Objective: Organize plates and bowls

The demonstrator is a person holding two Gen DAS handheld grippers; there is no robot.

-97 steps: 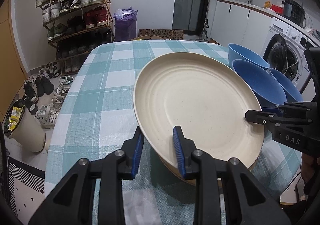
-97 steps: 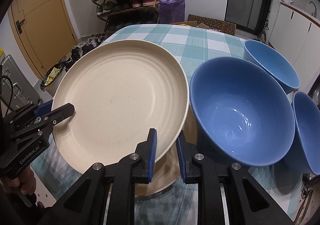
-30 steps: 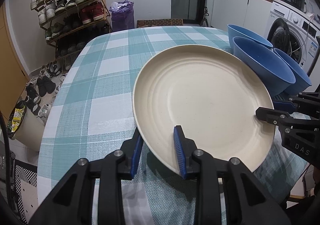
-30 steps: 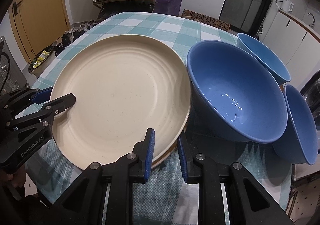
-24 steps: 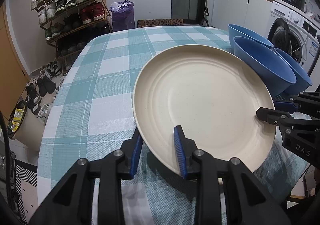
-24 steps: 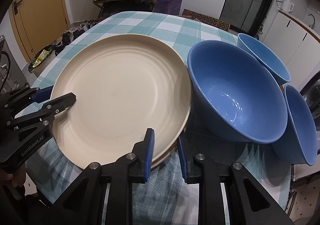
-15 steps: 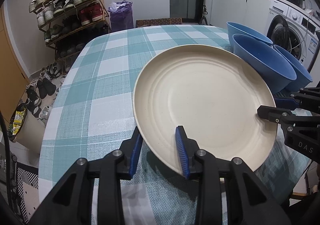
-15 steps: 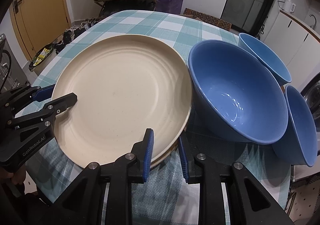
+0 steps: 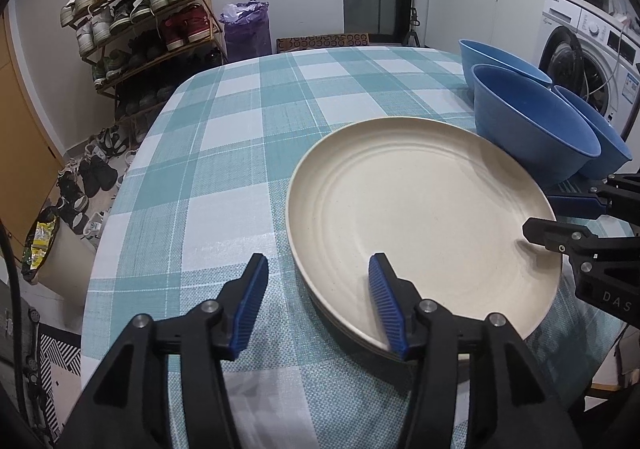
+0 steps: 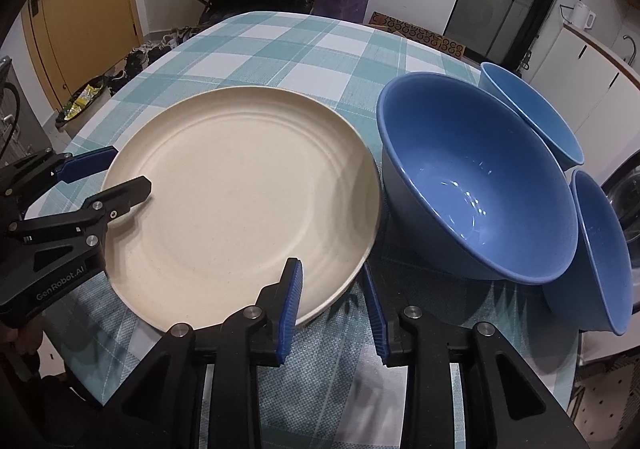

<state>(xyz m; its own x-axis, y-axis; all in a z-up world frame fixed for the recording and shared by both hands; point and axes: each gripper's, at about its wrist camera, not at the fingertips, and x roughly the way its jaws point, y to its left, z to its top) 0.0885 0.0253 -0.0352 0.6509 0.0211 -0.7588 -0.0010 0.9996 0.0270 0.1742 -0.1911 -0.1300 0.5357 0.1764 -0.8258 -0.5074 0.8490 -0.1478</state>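
A: Where is the cream plate [image 9: 420,209] found?
B: Near the table's [image 9: 240,129] front edge, beside three blue bowls [image 10: 476,177].
A: And the grippers?
B: The left gripper [image 9: 318,301] and right gripper [image 10: 332,301] are both spread wide, nothing gripped.

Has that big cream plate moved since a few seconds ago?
Yes. The cream plate has come down flat onto the plate beneath, beside the blue bowl; both grippers have opened.

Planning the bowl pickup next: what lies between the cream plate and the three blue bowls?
In the right wrist view only a thin strip of checked tablecloth separates the cream plate from the nearest blue bowl.
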